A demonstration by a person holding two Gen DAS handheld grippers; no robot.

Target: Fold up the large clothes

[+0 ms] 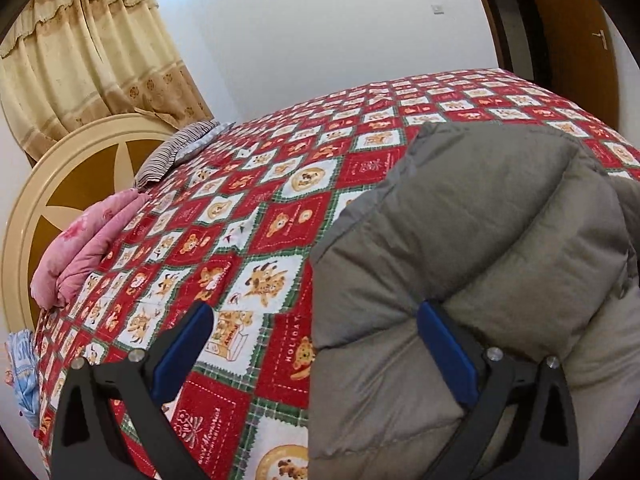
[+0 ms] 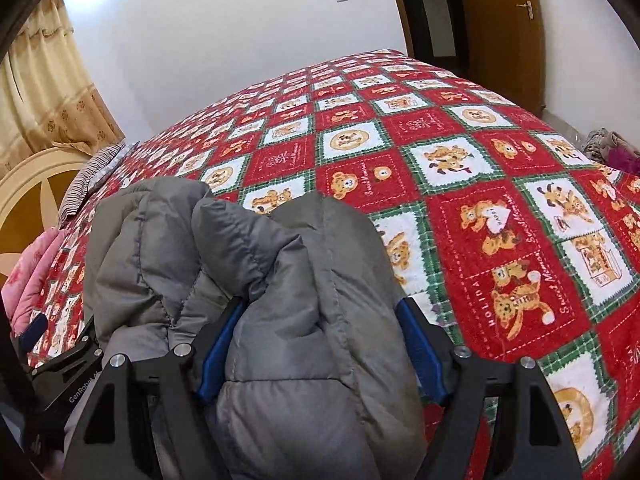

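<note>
Grey quilted down jacket (image 2: 248, 280) lay bunched near the bed's near edge, on the red teddy-bear bedspread (image 2: 460, 184). The right gripper (image 2: 320, 340) straddled a thick fold of it, both blue pads against the padding. The left gripper (image 1: 316, 344) stood spread wide, one pad against the jacket's edge, the other over bare bedspread.

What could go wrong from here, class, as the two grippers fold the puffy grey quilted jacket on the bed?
1. The right gripper holds a thick bundle of the puffy grey quilted jacket; slick padding may slip out.
2. The left gripper stands open, only one finger against the jacket, so that side could sag or unfold.
3. The red patchwork bedspread might bunch underneath the jacket.
</note>
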